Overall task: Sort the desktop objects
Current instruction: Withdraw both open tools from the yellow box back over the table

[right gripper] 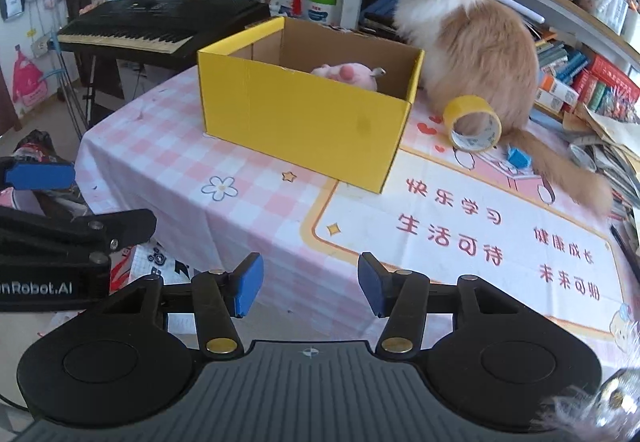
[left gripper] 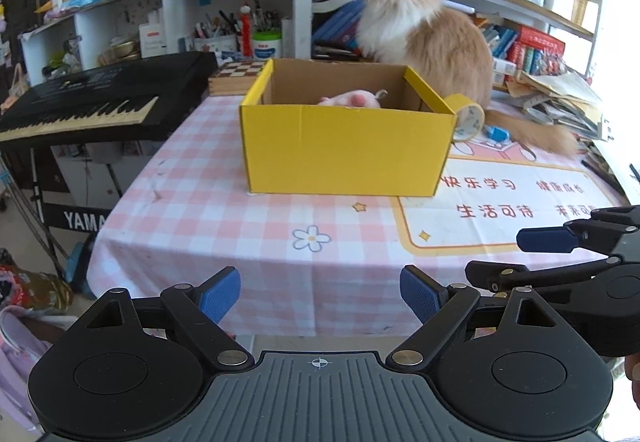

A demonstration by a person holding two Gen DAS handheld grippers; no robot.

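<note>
Looking along the left wrist view, the left gripper [left gripper: 320, 296] is held at the near edge of the table, its blue-padded fingers [left gripper: 221, 294] spread wide apart with nothing between them. A pink checked tablecloth [left gripper: 208, 209] covers the table. Standing on it, centre and farther off, is an open yellow cardboard box [left gripper: 344, 145]; a pink plush toy [left gripper: 352, 99] lies inside, only its top showing above the rim. Just right of the box a roll of yellow tape [left gripper: 470, 117] stands on edge, with a small blue object [left gripper: 497, 133] near it on the printed desk mat [left gripper: 500, 209]. A long-haired orange and white cat [left gripper: 424, 29] sits behind the box, facing left. A black keyboard [left gripper: 100, 97] stands to the far left, and a chessboard [left gripper: 238, 75] lies behind the box. The right gripper [left gripper: 560, 254] enters at the right edge, one blue pad visible.

From the right wrist view, the right gripper [right gripper: 311, 288] is likewise held over the near table edge, fingers [right gripper: 248, 286] apart and empty. The yellow box [right gripper: 304, 121] sits left of centre, the plush toy [right gripper: 348, 75] in its far right portion. The tape roll [right gripper: 474, 123] rests to the right of the box, close against the cat [right gripper: 472, 37], and the blue object [right gripper: 519, 157] lies just beside the cat's tail. The keyboard [right gripper: 160, 27] stands far left. The left gripper [right gripper: 48, 201] shows at the left edge; its opening cannot be judged from this view.
</note>
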